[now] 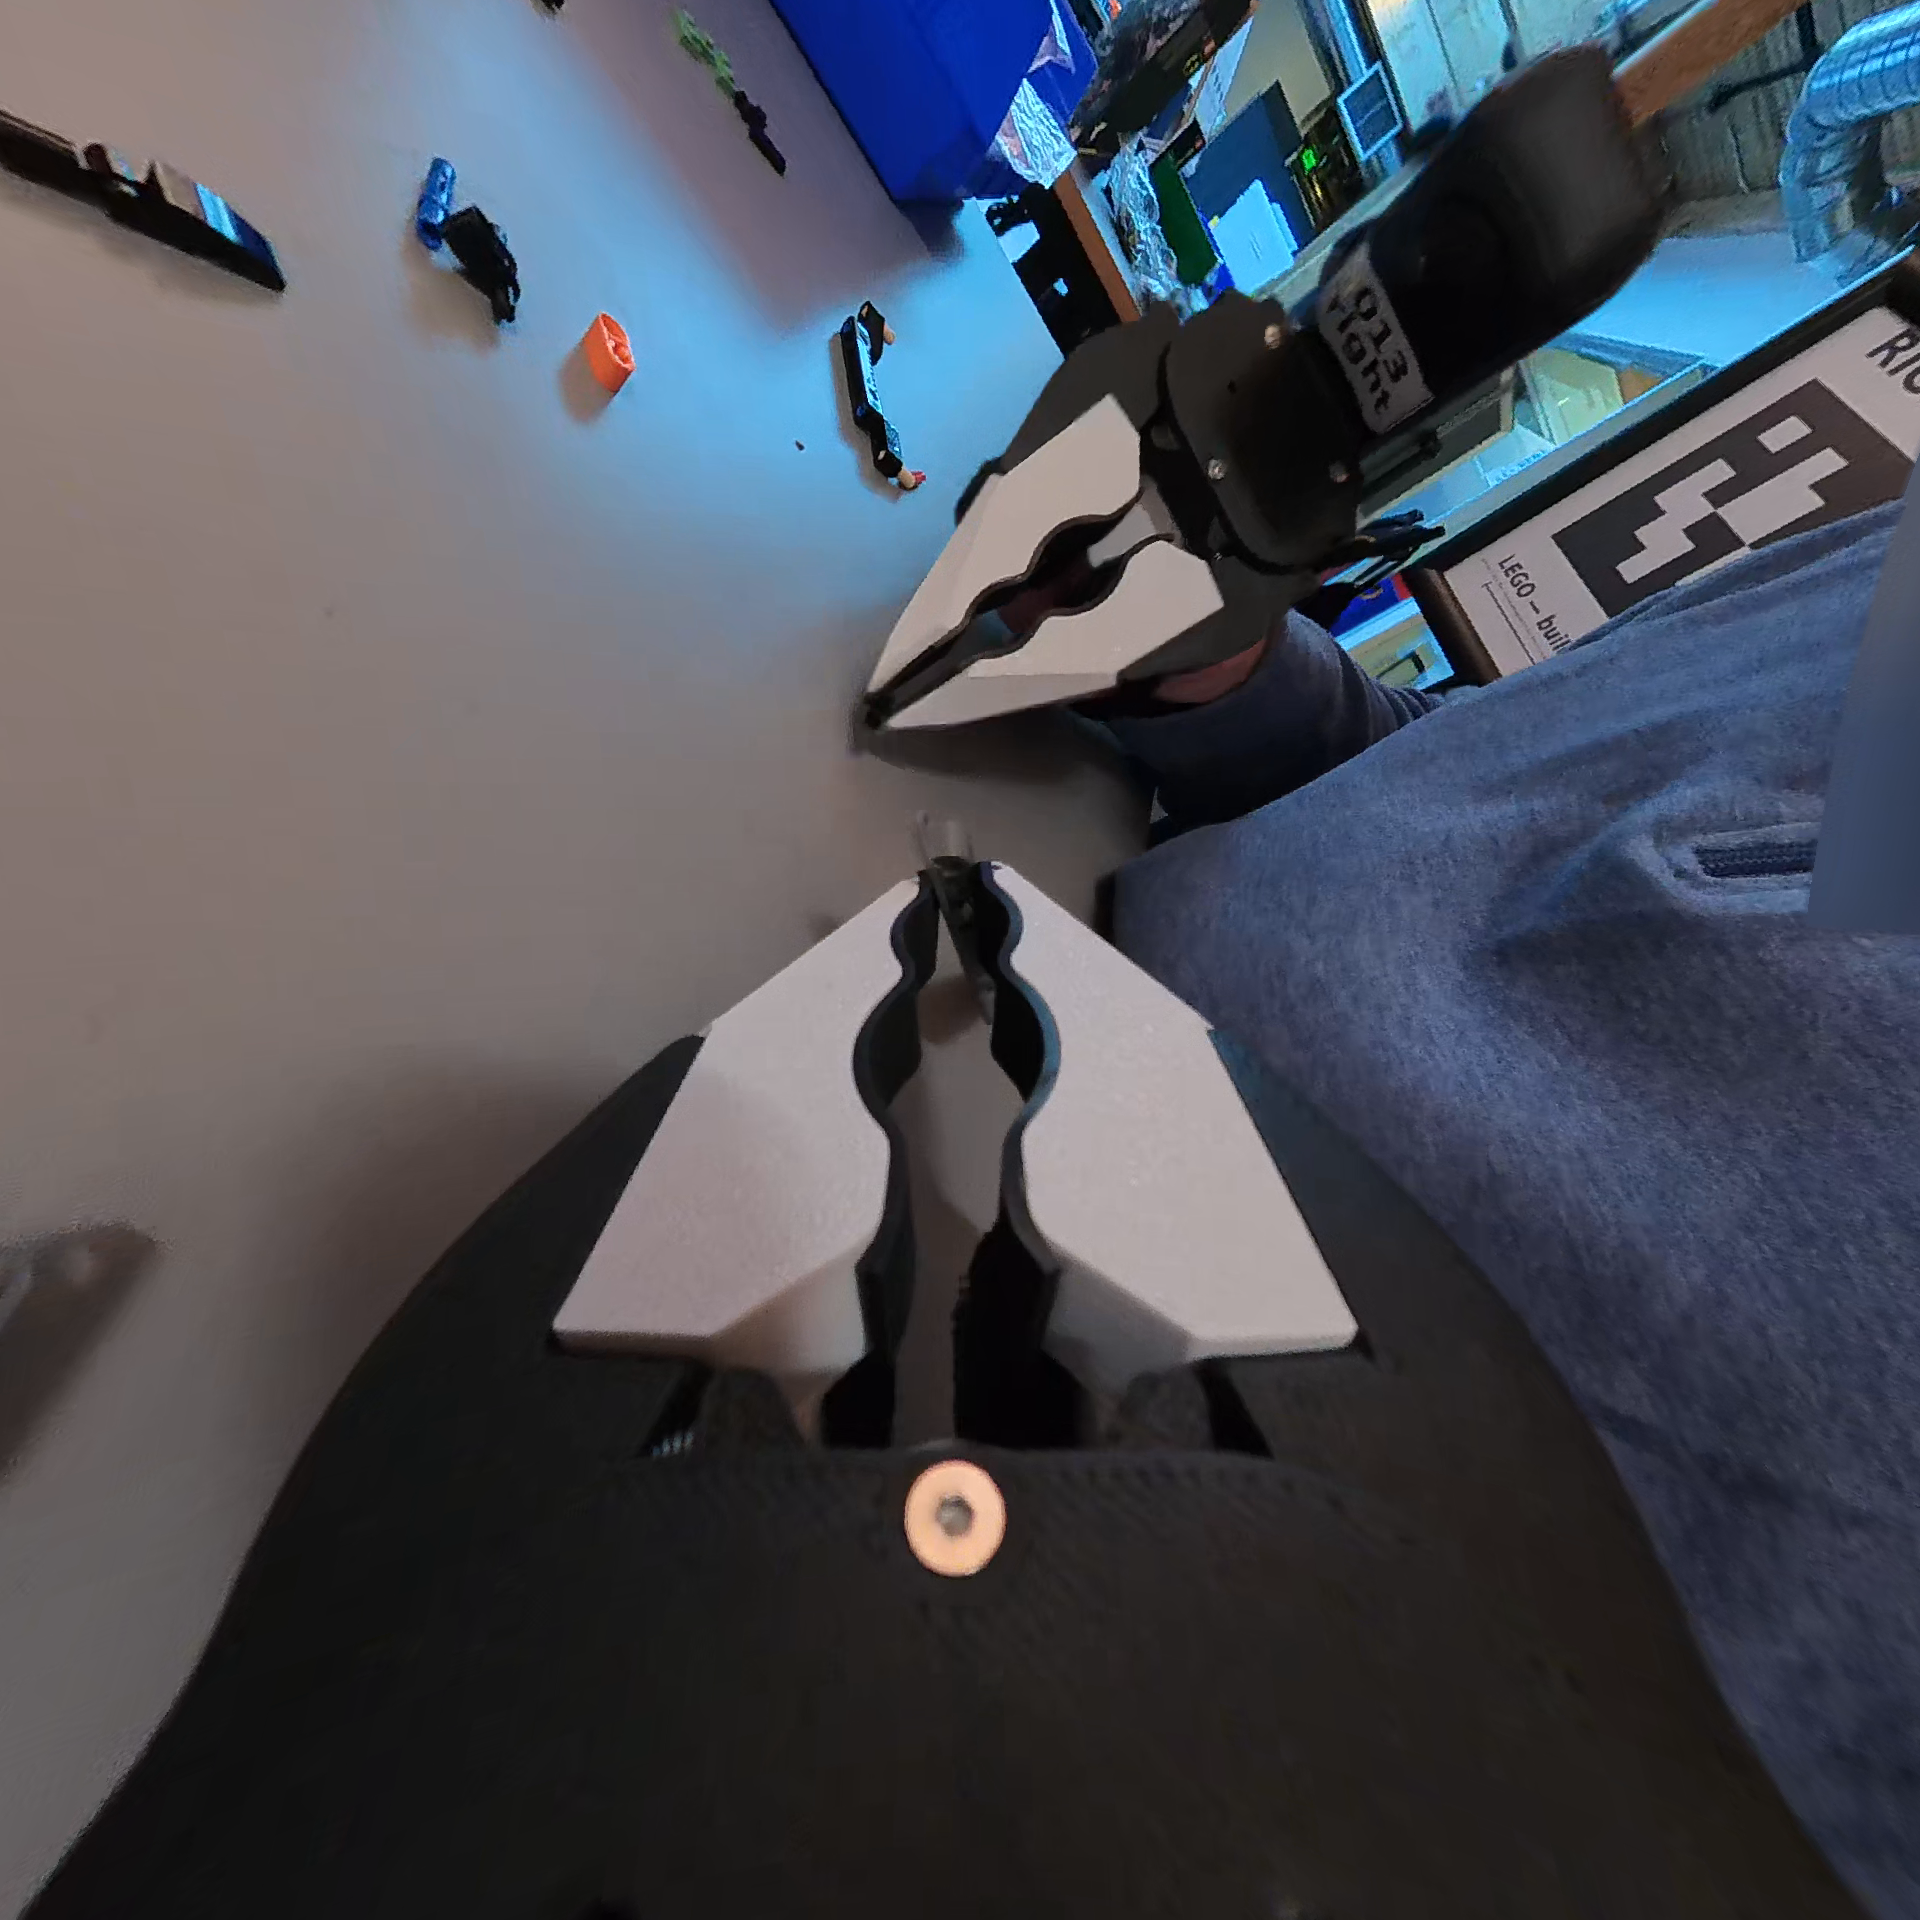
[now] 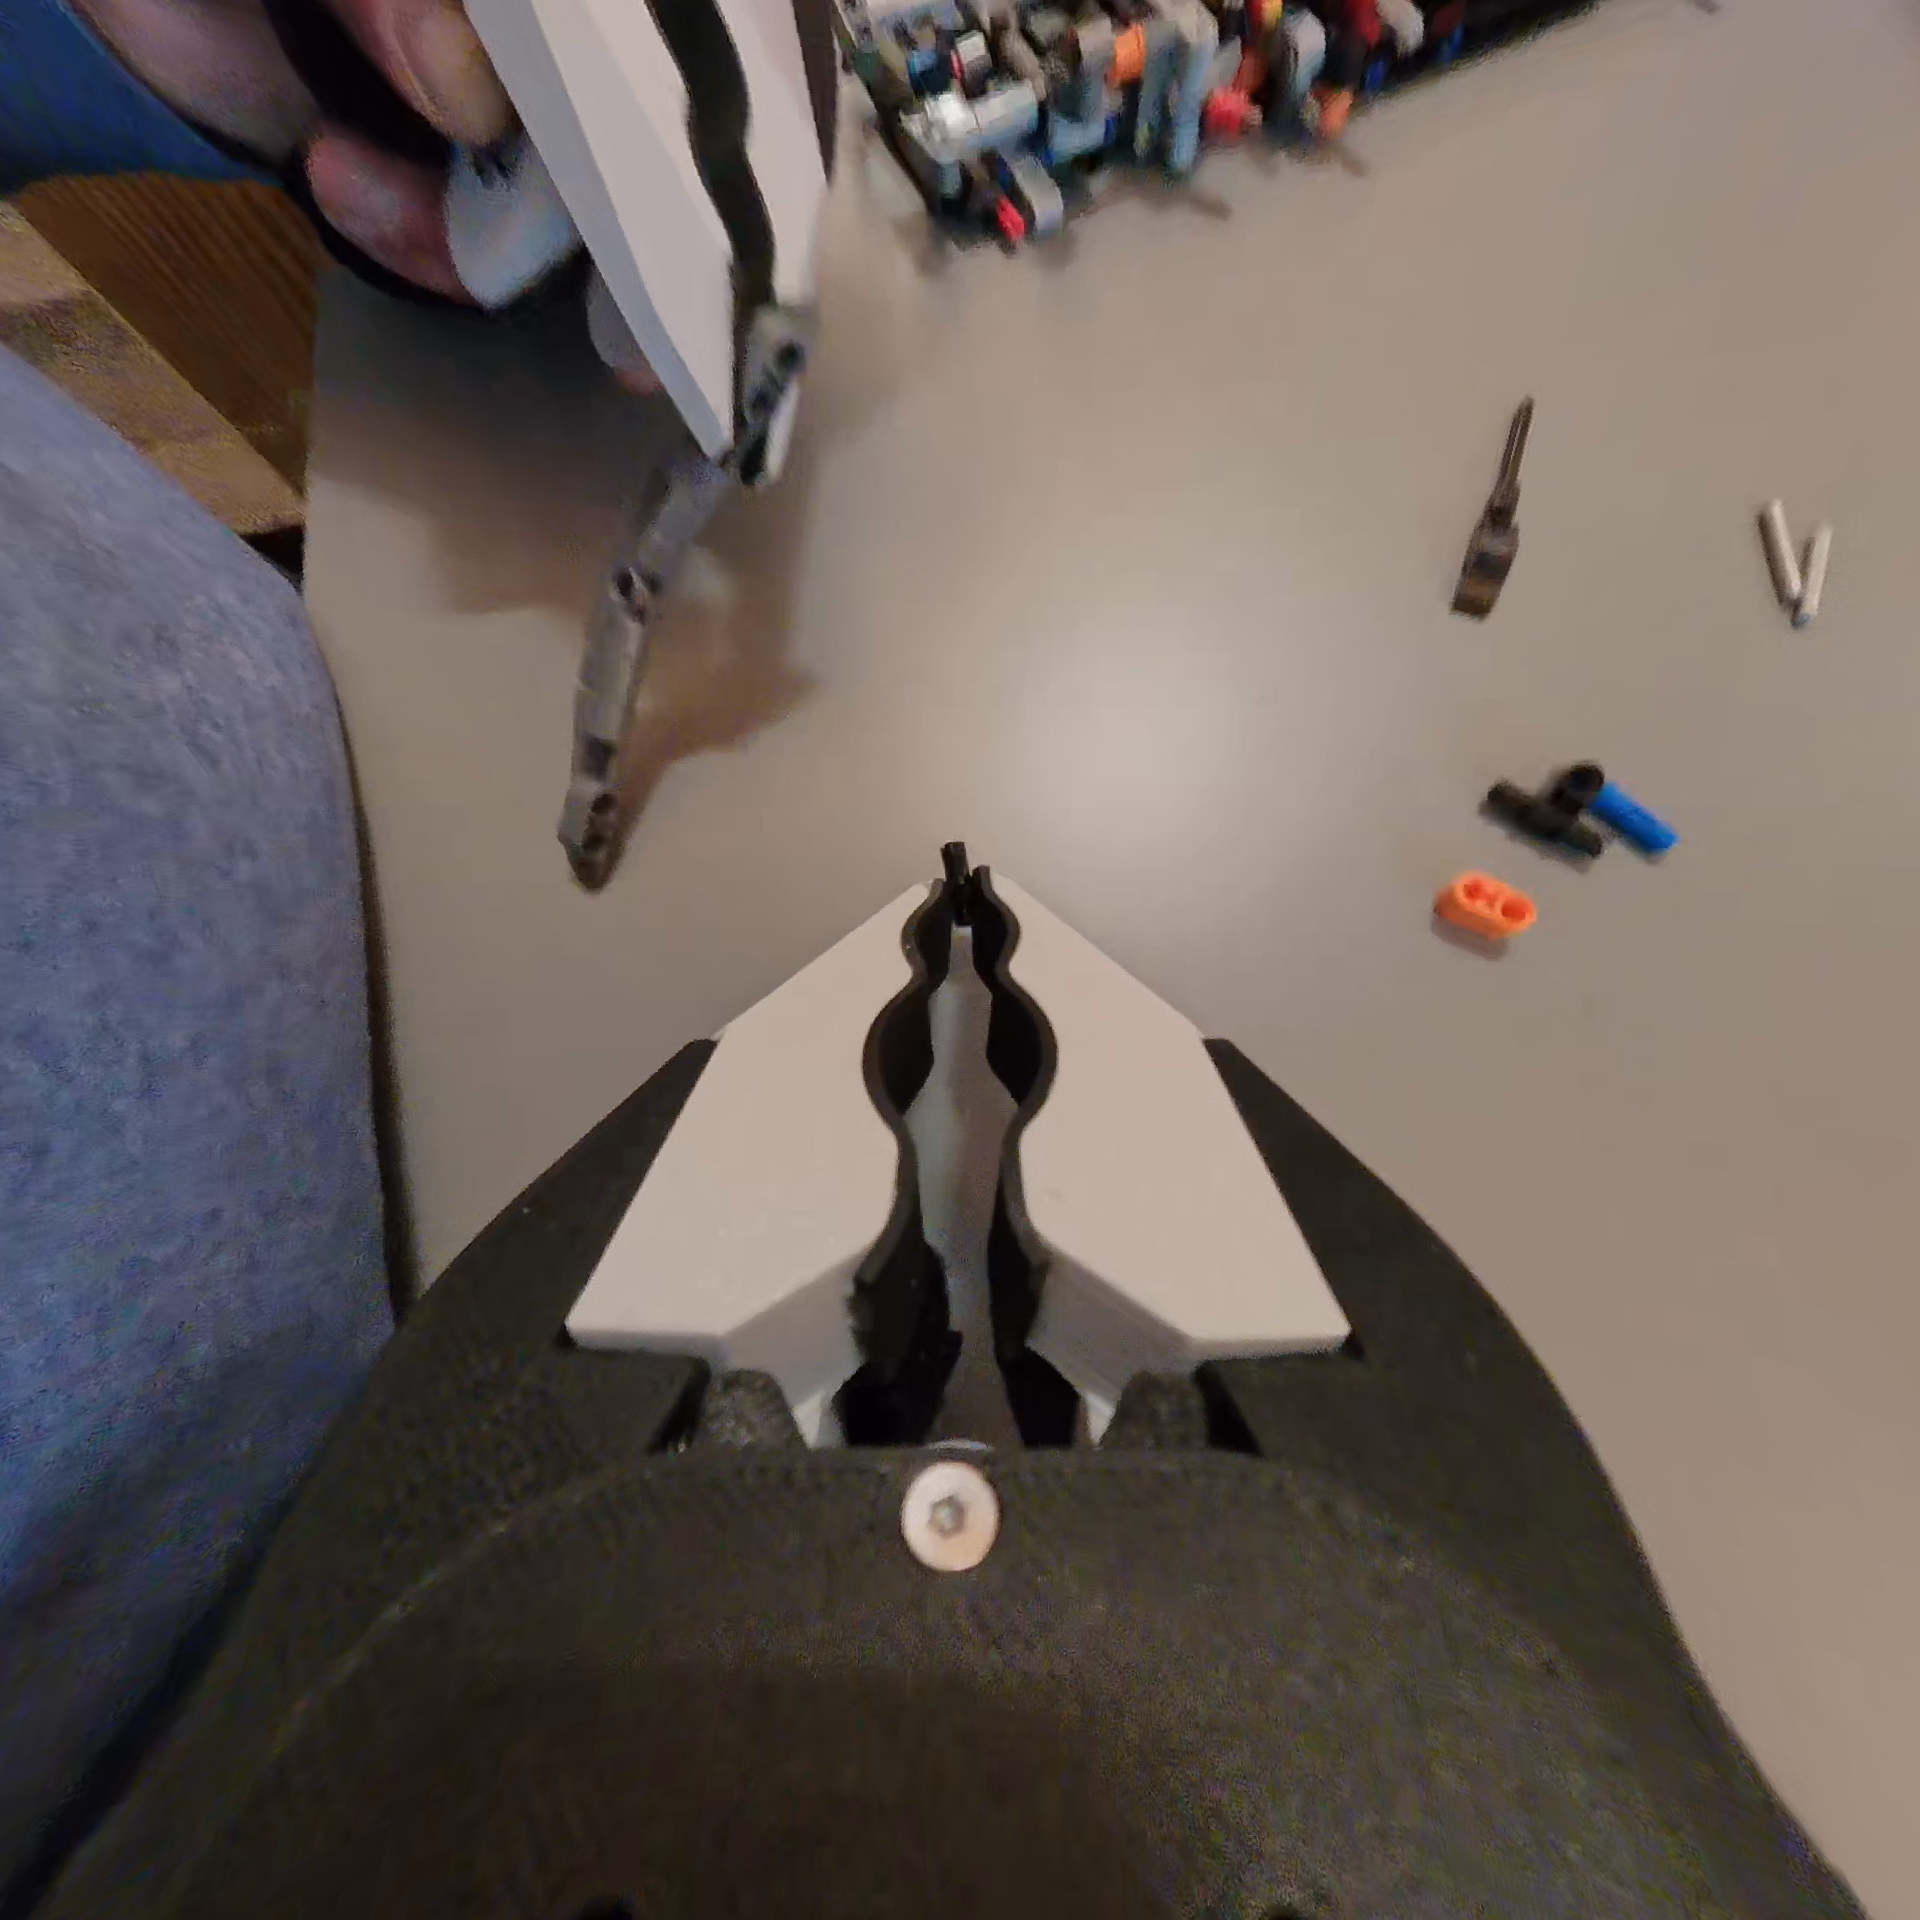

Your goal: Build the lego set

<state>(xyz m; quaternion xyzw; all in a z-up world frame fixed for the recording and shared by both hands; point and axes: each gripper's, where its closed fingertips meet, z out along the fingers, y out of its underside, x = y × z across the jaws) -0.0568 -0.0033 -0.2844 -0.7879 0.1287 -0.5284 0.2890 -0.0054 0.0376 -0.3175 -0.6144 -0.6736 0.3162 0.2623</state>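
My left gripper [image 1: 956, 878] is shut on a long grey lego beam [image 1: 964, 935], seen edge-on between the tips. In the right wrist view the left gripper [image 2: 753, 442] comes in from the upper left, and the grey beam [image 2: 623, 644] hangs from it, its free end just above the table. My right gripper [image 2: 961, 896] is shut on a small black pin [image 2: 956, 868] that sticks out past its tips. It is a short way right of the beam's free end. In the left wrist view the right gripper [image 1: 875, 712] points at the table just ahead of my left tips.
Loose parts lie on the table [image 2: 1143, 675]: an orange connector [image 2: 1484, 906], a blue pin on a black connector [image 2: 1590, 810], a dark grey piece [image 2: 1496, 520] and two light grey axles [image 2: 1795, 561]. A partly built model [image 2: 1091, 94] stands at the back. A person's blue-grey sweater [image 1: 1558, 1039] is close by. The gap from one gripper's tips to the other's is roughly 8 cm. The left gripper is farther from the orange connector [image 2: 1484, 906], some 15 cm, than the right, some 10 cm.
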